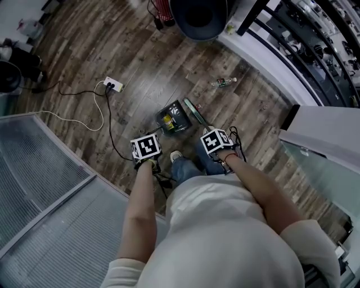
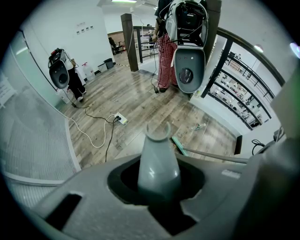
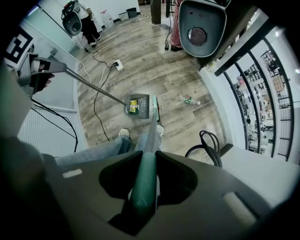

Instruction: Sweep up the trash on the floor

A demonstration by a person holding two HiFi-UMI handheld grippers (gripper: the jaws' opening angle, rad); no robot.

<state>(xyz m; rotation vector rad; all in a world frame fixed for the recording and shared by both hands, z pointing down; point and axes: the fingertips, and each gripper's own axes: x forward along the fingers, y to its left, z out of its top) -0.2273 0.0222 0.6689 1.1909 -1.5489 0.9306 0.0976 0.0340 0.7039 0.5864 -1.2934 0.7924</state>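
A black dustpan (image 1: pixel 173 118) stands on the wood floor ahead of the person's shoes, with yellow trash (image 1: pixel 166 120) in it. The green broom head (image 1: pixel 194 111) rests on the floor right beside its right side. A plastic bottle (image 1: pixel 225 82) lies on the floor further off to the right. My left gripper (image 1: pixel 147 151) is shut on the grey top of the dustpan's handle (image 2: pixel 157 161). My right gripper (image 1: pixel 216 142) is shut on the green broom handle (image 3: pixel 144 183), which runs down to the dustpan (image 3: pixel 139 104). The bottle (image 3: pixel 189 99) lies to the right of the broom head.
A white power strip (image 1: pixel 113 85) with black and white cables lies on the floor to the left. A glass partition (image 1: pixel 50 185) stands at the left, a white ledge with a black railing (image 1: pixel 270 56) at the right. A large dark round machine (image 1: pixel 199 17) stands ahead.
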